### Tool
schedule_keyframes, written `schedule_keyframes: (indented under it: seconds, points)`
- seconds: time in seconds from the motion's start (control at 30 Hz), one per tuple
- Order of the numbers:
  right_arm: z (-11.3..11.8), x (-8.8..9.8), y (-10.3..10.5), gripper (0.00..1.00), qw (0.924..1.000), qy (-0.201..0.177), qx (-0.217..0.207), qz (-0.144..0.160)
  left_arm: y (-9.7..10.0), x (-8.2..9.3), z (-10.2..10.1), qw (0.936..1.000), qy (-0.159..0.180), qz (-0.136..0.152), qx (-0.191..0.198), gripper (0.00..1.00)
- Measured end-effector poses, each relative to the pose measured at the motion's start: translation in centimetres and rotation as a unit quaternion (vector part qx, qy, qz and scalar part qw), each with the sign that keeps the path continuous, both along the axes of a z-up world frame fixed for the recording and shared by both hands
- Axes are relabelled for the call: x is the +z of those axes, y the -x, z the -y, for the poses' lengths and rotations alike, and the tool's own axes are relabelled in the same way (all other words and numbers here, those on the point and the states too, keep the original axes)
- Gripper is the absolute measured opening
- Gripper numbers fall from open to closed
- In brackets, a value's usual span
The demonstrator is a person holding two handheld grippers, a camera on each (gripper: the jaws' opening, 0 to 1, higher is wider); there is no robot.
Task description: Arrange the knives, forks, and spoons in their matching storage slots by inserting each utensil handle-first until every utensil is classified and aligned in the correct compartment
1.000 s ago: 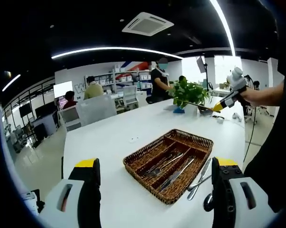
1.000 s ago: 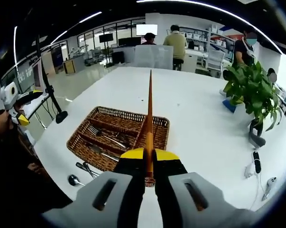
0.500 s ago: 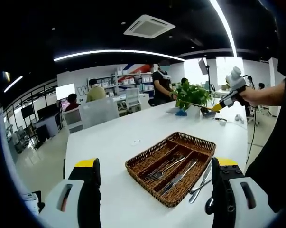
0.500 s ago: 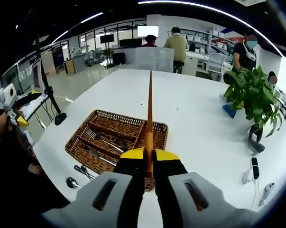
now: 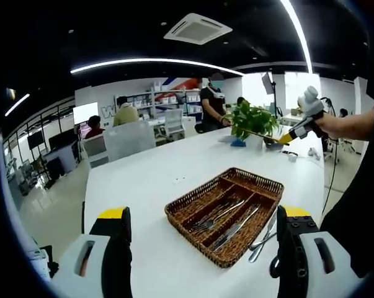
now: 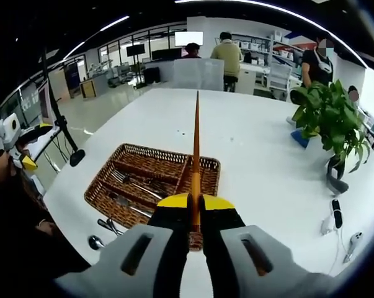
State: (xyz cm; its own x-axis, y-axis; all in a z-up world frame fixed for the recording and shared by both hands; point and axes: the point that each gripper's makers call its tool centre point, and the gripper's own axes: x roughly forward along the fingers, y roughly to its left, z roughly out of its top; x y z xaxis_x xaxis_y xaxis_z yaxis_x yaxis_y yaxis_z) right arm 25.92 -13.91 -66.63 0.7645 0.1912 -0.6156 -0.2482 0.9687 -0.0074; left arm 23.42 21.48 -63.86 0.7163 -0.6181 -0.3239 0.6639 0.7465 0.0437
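Observation:
A brown wicker cutlery basket point(image 5: 196, 239) with long compartments lies on the white table. Forks point(image 5: 214, 214) and knives point(image 5: 235, 226) rest inside it. Two spoons point(image 5: 264, 234) lie on the table beside its near right side. My left gripper point(image 5: 204, 212) hangs above the table's near end, open wide, with nothing between its jaws. My right gripper point(image 6: 196, 202) is shut on a thin orange-brown utensil point(image 6: 196, 149), seen edge on and pointing away over the basket point(image 6: 103, 175). From the left gripper view, the right gripper point(image 5: 298, 129) is raised at the far right.
A potted green plant point(image 6: 326, 118) stands on the far side of the table, with a cable and small white devices point(image 6: 335, 214) near it. The spoons point(image 6: 103, 226) lie near the table's edge. Several people sit or stand at desks point(image 5: 124, 115) behind.
Both views have shifted a little with the hands. The right gripper still holds the orange utensil over the basket, and the left stays open.

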Motion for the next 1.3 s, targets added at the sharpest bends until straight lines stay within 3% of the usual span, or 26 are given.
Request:
schedule_keyframes:
  seconds: [0.3,0.97,1.3]
  points:
    - [-1.4,-1.2,-0.5,0.03,0.9999,-0.007,-0.002,-0.012,-0.3,-0.6,0.1,0.9999,-0.012,0.002,-0.007,0.99]
    - [-1.1,-5.4,0.9,0.03,0.9983,-0.014,-0.022,-0.051,-0.3,-1.3,0.0,0.9999,-0.002,-0.013,-0.010,0.99]
    - [-1.0,-7.1,0.7,0.03,0.9979,-0.010,-0.030,-0.057,-0.4,-1.0,-0.1,0.9999,0.001,-0.007,-0.008,0.99]
